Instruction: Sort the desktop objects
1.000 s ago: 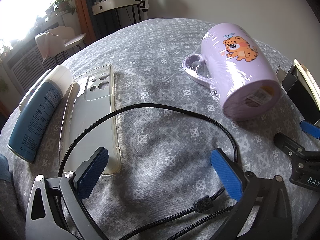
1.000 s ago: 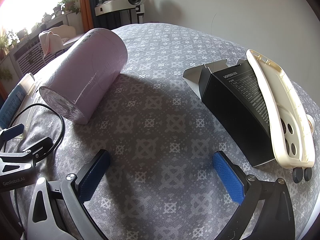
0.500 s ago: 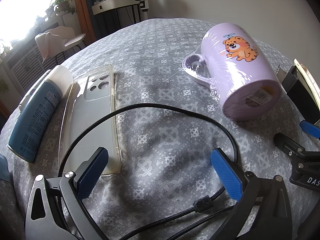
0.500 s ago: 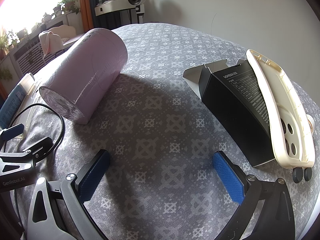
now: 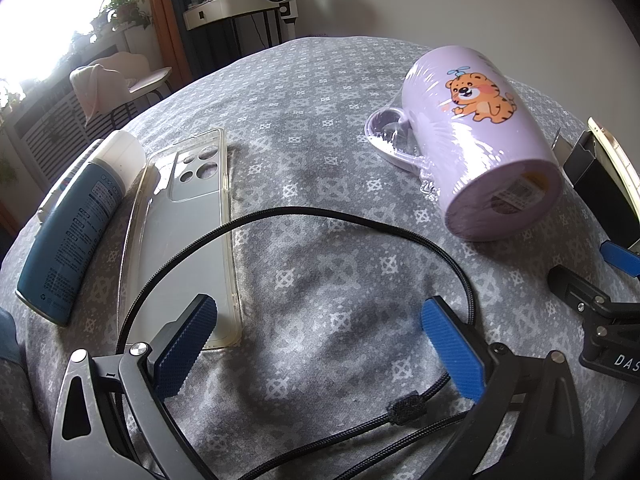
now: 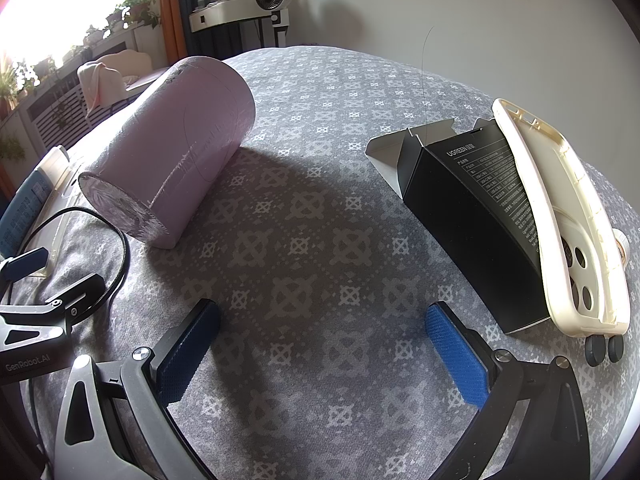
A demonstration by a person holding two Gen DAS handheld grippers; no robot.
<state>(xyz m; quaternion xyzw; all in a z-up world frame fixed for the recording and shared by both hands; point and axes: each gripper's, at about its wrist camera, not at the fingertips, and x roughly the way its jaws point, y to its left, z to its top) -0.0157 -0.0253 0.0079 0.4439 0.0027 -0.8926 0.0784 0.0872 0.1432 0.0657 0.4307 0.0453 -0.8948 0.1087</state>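
Left wrist: left claw [image 5: 320, 344] spread wide, empty, right claw [image 6: 322, 344] likewise, above tablecloth [image 6: 320, 208]

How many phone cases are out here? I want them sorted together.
2: a clear phone case beside the blue tube, and a cream phone case leaning on the black box.

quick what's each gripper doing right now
Left gripper: open, holding nothing.
Right gripper: open, holding nothing.
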